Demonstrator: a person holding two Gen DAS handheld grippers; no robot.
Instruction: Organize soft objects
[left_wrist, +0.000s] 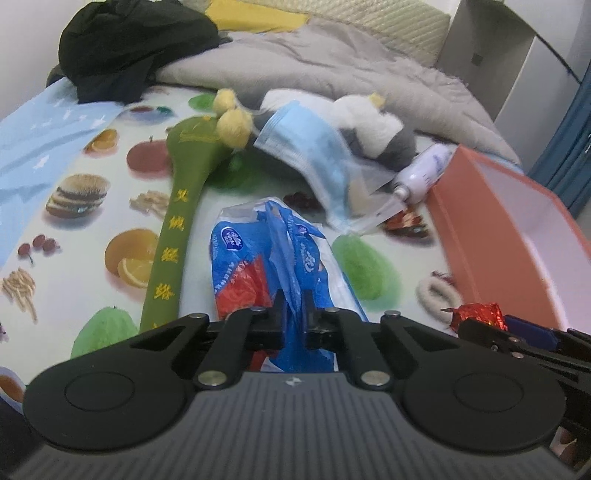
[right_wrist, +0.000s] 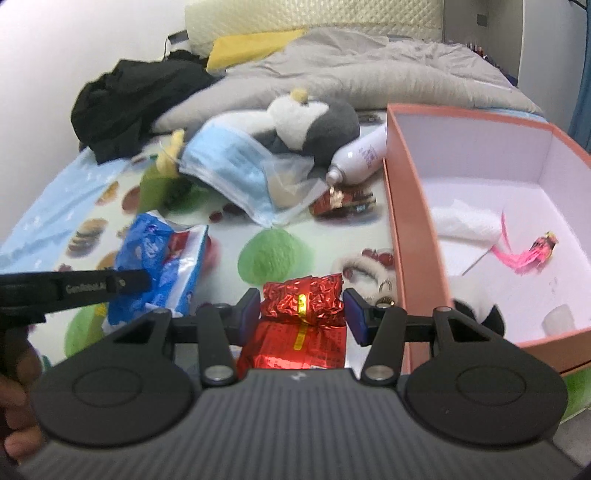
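Tissue pack (left_wrist: 273, 258), blue and red: on the bed (left_wrist: 74, 236), long axis running away from the camera toward the grey blanket (left_wrist: 332, 62); near end pinched in left tool (left_wrist: 293, 314), jaws nearly shut on the wrapper.
Red foil packet (right_wrist: 303, 306): between pads of right tool (right_wrist: 302, 310), jaws about half open and closed on the packet's sides, long axis along the tool.
Pink box (right_wrist: 410, 206): at the bed's right edge, open.
Face mask (left_wrist: 314, 155), stuffed toy (right_wrist: 310, 122): behind, mid-bed.

Left tool (left_wrist: 293, 314) pinched closed; right tool (right_wrist: 302, 310) clamped, jaws half-spread.
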